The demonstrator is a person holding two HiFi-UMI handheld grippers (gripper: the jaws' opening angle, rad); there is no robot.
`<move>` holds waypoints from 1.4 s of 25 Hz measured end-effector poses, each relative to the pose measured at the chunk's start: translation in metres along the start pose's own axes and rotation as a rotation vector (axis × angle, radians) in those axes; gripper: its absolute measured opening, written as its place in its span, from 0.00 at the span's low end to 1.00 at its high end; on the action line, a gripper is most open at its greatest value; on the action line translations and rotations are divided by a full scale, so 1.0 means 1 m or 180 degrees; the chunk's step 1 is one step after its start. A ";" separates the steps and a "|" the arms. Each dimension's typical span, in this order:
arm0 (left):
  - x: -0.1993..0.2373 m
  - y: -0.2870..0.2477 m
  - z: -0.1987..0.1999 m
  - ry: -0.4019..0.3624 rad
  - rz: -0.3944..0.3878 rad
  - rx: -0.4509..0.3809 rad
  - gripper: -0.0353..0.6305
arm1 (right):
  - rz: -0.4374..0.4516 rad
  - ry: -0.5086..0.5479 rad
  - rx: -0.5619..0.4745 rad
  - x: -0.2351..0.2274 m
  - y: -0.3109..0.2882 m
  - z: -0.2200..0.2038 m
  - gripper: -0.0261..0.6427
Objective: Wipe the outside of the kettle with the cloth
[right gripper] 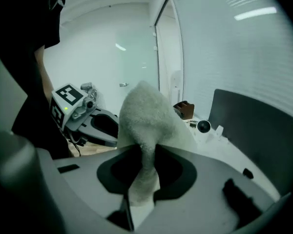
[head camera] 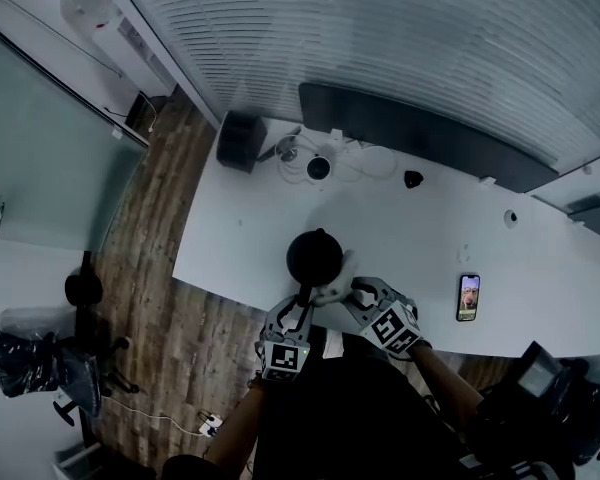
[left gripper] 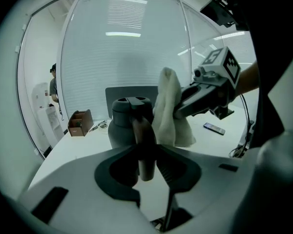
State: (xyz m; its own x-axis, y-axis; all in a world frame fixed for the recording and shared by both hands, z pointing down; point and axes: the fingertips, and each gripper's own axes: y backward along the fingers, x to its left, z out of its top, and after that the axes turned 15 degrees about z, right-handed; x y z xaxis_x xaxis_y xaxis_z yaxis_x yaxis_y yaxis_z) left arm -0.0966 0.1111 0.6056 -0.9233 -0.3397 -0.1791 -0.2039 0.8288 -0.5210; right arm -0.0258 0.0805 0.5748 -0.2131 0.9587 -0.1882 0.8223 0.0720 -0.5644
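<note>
**Kettle** (left gripper: 123,126): matte grey body, dark lid (left gripper: 132,100), brown handle (left gripper: 142,130) rising on the side nearest the left gripper (left gripper: 145,154). It stands upright on the white surface (head camera: 420,238), close to the near edge and directly in front of the person. In the head view it reads only as a dark round shape.

**Left gripper:** jaws clamped on the handle.

**Right gripper** (right gripper: 144,155): jaws clamped on the cloth (right gripper: 149,116). The cloth is white, fluffy and bunched, and is held up at the kettle's right side. Whether it presses on the kettle's wall cannot be settled.

**Hidden:**
- The kettle's right flank is behind the cloth.
- Its base is behind the left gripper's body.
- The spout is not made out.
- In the right gripper view the cloth blocks the middle of the field.
</note>
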 end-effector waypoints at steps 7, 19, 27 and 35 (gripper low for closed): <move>-0.003 0.000 0.003 0.0009 0.0003 0.0067 0.24 | -0.0040 0.0070 0.0319 -0.021 -0.023 -0.006 0.14; -0.005 -0.002 0.003 -0.0013 -0.0009 0.0075 0.24 | 0.0130 -0.0165 0.1214 -0.044 -0.071 -0.109 0.14; -0.003 -0.002 0.002 -0.0100 -0.0014 0.0107 0.24 | 0.0232 -0.0270 0.1321 -0.041 -0.073 -0.131 0.14; 0.010 -0.002 -0.001 -0.0198 0.0155 0.0113 0.24 | 0.0051 0.0043 0.0654 -0.022 0.015 -0.045 0.14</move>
State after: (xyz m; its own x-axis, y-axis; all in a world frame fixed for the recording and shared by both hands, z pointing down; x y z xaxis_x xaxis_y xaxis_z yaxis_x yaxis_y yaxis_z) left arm -0.1056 0.1063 0.6055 -0.9096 -0.3274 -0.2558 -0.1467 0.8291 -0.5396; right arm 0.0156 0.0730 0.6068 -0.1927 0.9630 -0.1883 0.7003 0.0005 -0.7139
